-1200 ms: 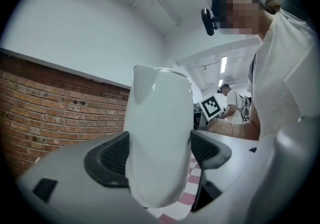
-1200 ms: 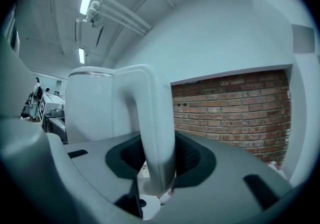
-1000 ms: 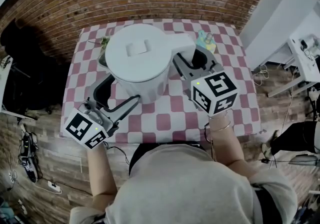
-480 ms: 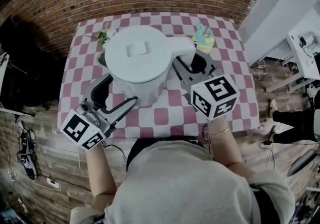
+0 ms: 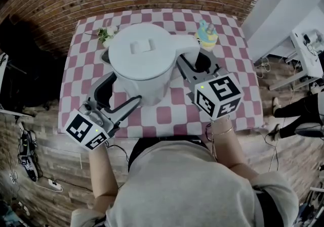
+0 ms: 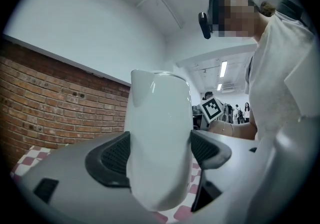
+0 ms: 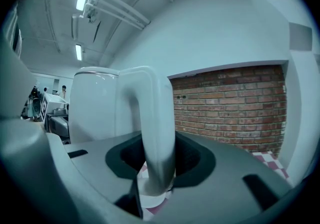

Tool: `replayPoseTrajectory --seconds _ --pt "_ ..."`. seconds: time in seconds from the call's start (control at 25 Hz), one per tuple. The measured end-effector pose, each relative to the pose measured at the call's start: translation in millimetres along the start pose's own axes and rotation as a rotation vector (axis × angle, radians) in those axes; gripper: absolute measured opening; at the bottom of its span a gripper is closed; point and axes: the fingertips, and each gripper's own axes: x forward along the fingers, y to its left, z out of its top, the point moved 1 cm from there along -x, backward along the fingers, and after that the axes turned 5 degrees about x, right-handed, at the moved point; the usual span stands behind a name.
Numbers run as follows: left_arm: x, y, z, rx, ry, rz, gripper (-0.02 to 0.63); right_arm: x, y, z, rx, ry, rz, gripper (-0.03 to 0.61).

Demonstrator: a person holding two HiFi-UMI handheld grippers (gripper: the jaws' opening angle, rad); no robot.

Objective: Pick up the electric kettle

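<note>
White kettle over checked cloth, left gripper clamped on body, right gripper clamped round handle, flower sprig, pastel toy just behind.

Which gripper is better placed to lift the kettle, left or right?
Probably the right gripper: its jaws are closed on the handle of the kettle, made for carrying. The left gripper only squeezes the smooth rounded body.

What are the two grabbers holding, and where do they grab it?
Both hold the white kettle. The left gripper squeezes its round body from both sides, and the right gripper squeezes its handle.
</note>
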Motion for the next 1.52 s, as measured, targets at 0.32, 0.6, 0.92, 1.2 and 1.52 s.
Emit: replayPoseTrajectory --seconds 0.32,0.6,0.92,1.2,1.52 --pt "-2 3 -1 -0.004 -0.002 -0.002 0.394 2 1 -3 0.011 0.005 -0.006 0.133" --pt "-1 3 -1 -0.007 -0.003 0.0 0.394 3 0 -4 0.004 0.01 -0.008 0.133" --pt "3 5 -3 -0.007 0.001 0.009 0.394 6 -4 -4 -0.004 0.007 -0.009 0.132" --pt "0 7 -7 -0.01 0.024 0.011 0.394 10 0 -7 -0.01 0.02 -0.003 0.132" --pt "-1 8 -5 -0.019 -0.001 0.019 0.394 12 0 -4 -0.013 0.015 -0.004 0.132"
